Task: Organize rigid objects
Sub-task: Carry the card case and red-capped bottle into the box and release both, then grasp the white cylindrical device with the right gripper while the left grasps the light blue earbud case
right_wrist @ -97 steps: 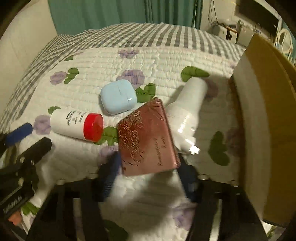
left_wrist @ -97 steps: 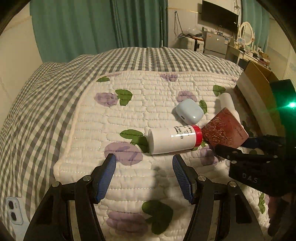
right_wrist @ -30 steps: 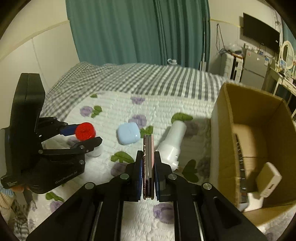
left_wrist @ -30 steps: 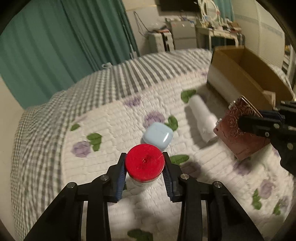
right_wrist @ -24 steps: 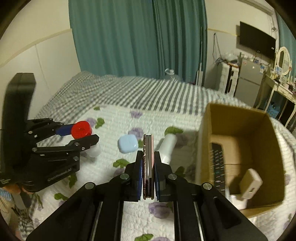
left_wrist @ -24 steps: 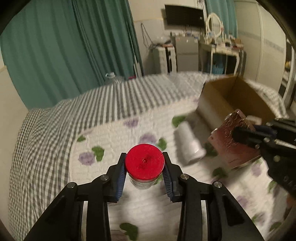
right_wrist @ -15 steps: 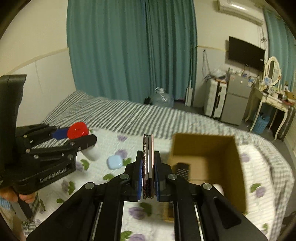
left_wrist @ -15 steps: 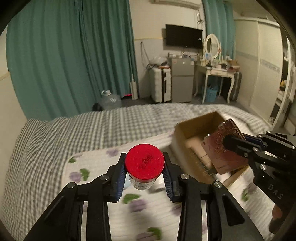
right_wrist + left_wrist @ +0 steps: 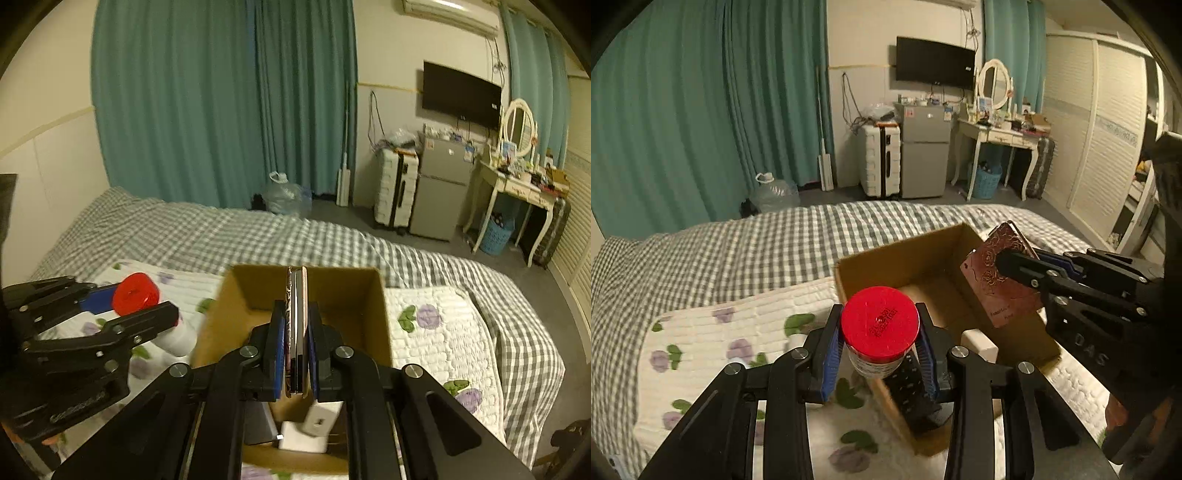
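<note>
My left gripper (image 9: 879,350) is shut on a white bottle with a red cap (image 9: 880,326), held in the air above the near left corner of an open cardboard box (image 9: 871,264). My right gripper (image 9: 295,350) is shut on a flat reddish-brown case with a rose pattern (image 9: 295,325), held on edge over the box (image 9: 236,295). The case also shows in the left wrist view (image 9: 1001,280), and the red-capped bottle in the right wrist view (image 9: 136,292). Inside the box lie a black remote (image 9: 912,391) and white adapters (image 9: 314,428).
The box stands on a white quilt with purple flowers (image 9: 746,332) over a grey checked bedspread (image 9: 207,236). A white bottle (image 9: 177,339) lies on the quilt left of the box. Teal curtains, a fridge, a suitcase and a dressing table stand beyond the bed.
Both grippers took their objects off the quilt, lifted them and carried them right. They now hang over the box, which has come closer and lower in both views.
</note>
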The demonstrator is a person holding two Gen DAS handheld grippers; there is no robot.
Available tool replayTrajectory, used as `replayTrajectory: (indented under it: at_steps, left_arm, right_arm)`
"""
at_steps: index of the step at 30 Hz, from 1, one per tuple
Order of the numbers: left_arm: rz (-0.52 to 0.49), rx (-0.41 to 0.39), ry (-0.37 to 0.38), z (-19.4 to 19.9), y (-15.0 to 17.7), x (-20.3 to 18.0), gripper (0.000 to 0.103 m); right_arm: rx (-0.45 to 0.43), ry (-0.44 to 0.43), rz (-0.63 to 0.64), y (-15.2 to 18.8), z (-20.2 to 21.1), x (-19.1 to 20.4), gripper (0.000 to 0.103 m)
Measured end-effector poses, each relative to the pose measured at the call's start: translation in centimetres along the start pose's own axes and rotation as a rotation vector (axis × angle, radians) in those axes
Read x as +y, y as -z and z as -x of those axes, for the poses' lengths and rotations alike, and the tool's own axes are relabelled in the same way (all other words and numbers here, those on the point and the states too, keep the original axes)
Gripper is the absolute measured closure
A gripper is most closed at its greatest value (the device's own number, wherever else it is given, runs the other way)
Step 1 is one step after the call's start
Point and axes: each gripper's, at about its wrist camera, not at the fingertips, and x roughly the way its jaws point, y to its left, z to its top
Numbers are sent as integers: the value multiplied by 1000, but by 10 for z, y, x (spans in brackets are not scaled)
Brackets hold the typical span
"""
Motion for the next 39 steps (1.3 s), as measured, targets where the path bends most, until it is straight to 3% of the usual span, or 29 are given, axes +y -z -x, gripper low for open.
replayTrajectory:
  at_steps: [9,14,18,20,21,25,31,39]
  left_arm:
    - [-23,68,26,-68,4,-19,67]
    - [-15,80,48,-90,2,-25,67]
    - [-27,88,64,-91,6,-28,62]
    - [-24,80,62,-86,6,-26,52]
    - [-18,80,61,-82,6,-25,52]
    - [-16,58,37,-57,2,-16,48]
    - [6,12,-1,-4,3,15,45]
    - [49,-28,-88,61,21,69,40]
  right_arm:
    - [101,3,-30,19,-74,-40,93]
    - [127,8,26,17,-92,-45,93]
    - [125,28,-20,19,-93,-60,93]
    - [136,30,-40,21,-92,-64,93]
    - [134,24,-49,21,-89,-65,89]
    - [51,60,-40,16,-60,-55,51]
    - [-15,78,-109,14,-16,-43,46]
    - [15,85,-128,24,22,-1,42]
